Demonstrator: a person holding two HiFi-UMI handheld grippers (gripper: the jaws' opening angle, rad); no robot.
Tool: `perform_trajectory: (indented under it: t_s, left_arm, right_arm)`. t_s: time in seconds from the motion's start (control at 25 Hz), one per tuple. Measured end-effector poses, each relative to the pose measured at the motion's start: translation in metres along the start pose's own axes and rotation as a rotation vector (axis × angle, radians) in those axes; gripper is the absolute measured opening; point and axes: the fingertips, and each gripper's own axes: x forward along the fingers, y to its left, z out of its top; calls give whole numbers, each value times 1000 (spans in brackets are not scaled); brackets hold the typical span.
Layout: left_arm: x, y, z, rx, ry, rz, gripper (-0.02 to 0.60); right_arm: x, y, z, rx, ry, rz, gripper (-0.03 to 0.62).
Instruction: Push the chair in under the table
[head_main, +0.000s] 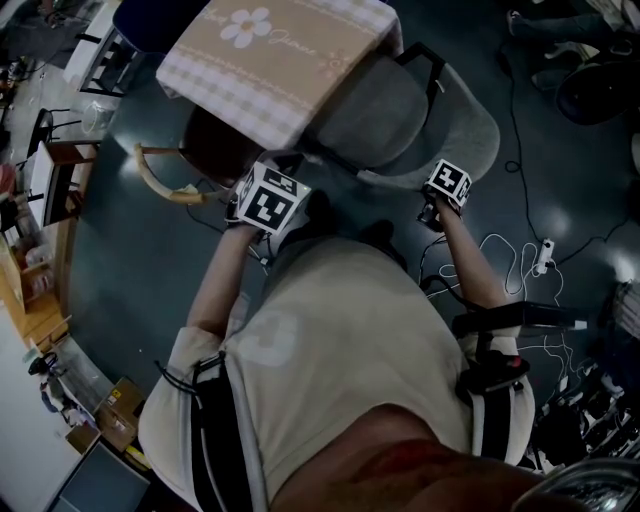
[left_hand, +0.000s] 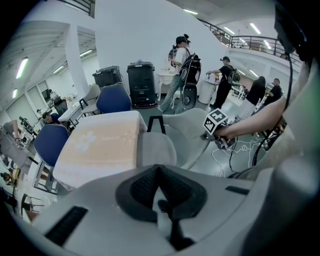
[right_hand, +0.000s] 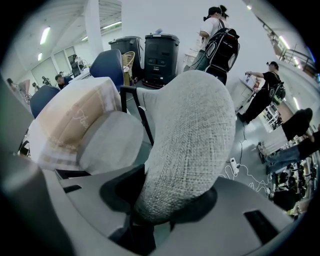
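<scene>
Nearest us, the right gripper (right_hand: 161, 204) is pinching the rounded top rim of the grey fabric office chair (right_hand: 190, 130), whose woven backrest is filling the gap between the dark pads. The chair's padded seat is sitting against the near edge of the square table (head_main: 262, 62), draped in a beige cloth with a white flower and checked border, with its front tucked just under the cloth's overhang. We are holding the left gripper (left_hand: 160, 186) with jaws pressed together on nothing, beside the seat's left side and near the table's near corner.
</scene>
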Motion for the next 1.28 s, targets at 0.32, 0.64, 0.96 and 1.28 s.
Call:
perform_trajectory:
  t_s: [0.32, 0.64, 0.96, 1.28]
  left_arm:
    - [1, 1, 2, -3, -1, -3, 8]
    - [-1, 6, -5, -18, 7, -3, 8]
    - [-2, 3, -2, 0, 9, -9, 8]
    - [-2, -9, 0, 12, 7, -7, 8]
  right_arm:
    - [1, 9, 8, -3, -12, 6, 166]
    - [-1, 15, 6, -4, -1, 3, 167]
    - [-7, 21, -3, -11, 15, 71, 181]
    - [-12, 29, -6, -63, 21, 227, 210]
